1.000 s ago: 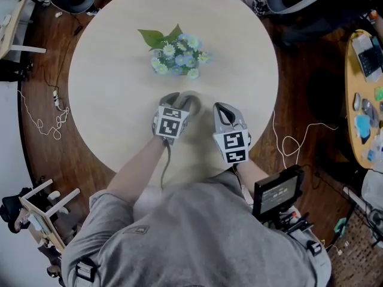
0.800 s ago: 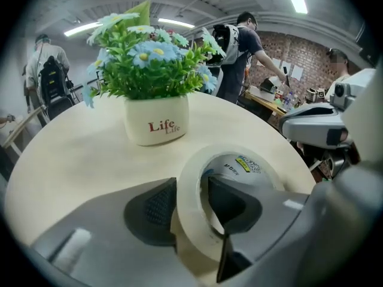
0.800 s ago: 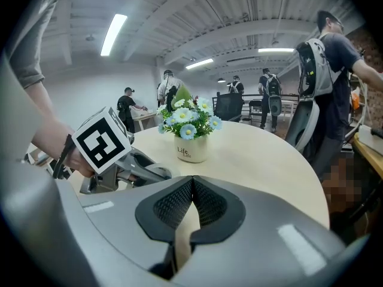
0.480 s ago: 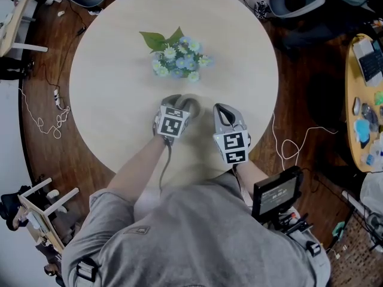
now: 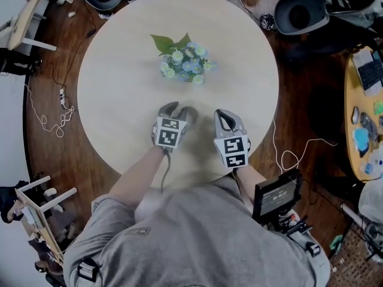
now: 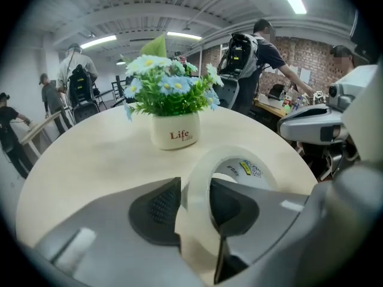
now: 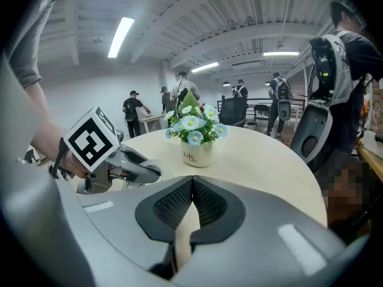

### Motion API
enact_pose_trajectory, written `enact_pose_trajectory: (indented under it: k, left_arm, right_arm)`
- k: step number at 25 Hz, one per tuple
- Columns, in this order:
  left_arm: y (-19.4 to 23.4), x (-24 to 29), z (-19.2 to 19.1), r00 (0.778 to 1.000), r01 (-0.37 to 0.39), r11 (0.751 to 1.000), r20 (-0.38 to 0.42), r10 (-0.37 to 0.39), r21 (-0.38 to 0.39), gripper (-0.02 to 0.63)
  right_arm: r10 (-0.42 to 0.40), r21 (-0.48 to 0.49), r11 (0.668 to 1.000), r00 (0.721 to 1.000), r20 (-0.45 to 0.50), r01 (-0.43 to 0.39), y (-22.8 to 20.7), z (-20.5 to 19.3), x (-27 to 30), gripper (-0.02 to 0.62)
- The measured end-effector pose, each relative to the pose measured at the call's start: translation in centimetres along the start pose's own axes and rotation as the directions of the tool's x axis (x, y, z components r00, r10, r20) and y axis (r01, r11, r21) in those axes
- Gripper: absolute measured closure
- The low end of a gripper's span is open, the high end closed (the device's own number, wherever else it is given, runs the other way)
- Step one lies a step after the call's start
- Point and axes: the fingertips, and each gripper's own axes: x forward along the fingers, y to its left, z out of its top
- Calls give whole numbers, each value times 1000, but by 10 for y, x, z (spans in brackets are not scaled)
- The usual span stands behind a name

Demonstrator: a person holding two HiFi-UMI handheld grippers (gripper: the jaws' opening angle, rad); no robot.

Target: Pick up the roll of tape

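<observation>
roll of tape (image 6: 244, 168), clear with a white core, stands on edge and tilted between the pads of the left tool (image 6: 194, 188), near the front of the round pale surface (image 5: 119, 88). one pad sits inside the ring and the other outside, and the jaws have just been closing, now clamped on the roll's wall. from the head view the roll (image 5: 189, 113) shows just past that tool's tips. the right tool (image 7: 191, 187) hovers just beside it, to its right, its pads pressed together with nothing between them. further back, near the surface's middle, stands a white pot of blue and white flowers (image 6: 175, 137).
</observation>
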Motion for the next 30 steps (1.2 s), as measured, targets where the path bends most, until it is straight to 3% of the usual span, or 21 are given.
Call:
enact_pose_trajectory:
  k: [10, 19, 30]
  left_arm:
    - [19, -65, -3, 987, -70, 988, 133, 89, -139, 485]
    - [39, -132, 1, 951, -81, 971, 274, 143, -226, 485]
    - [51, -217, -24, 900, -68, 963, 401, 172, -259, 486]
  right_arm:
    - [57, -54, 997, 998, 36, -55, 25, 20, -8, 581]
    - [75, -136, 989, 990, 117, -59, 63, 55, -23, 581]
    - [33, -180, 984, 977, 209, 5, 116, 78, -65, 581]
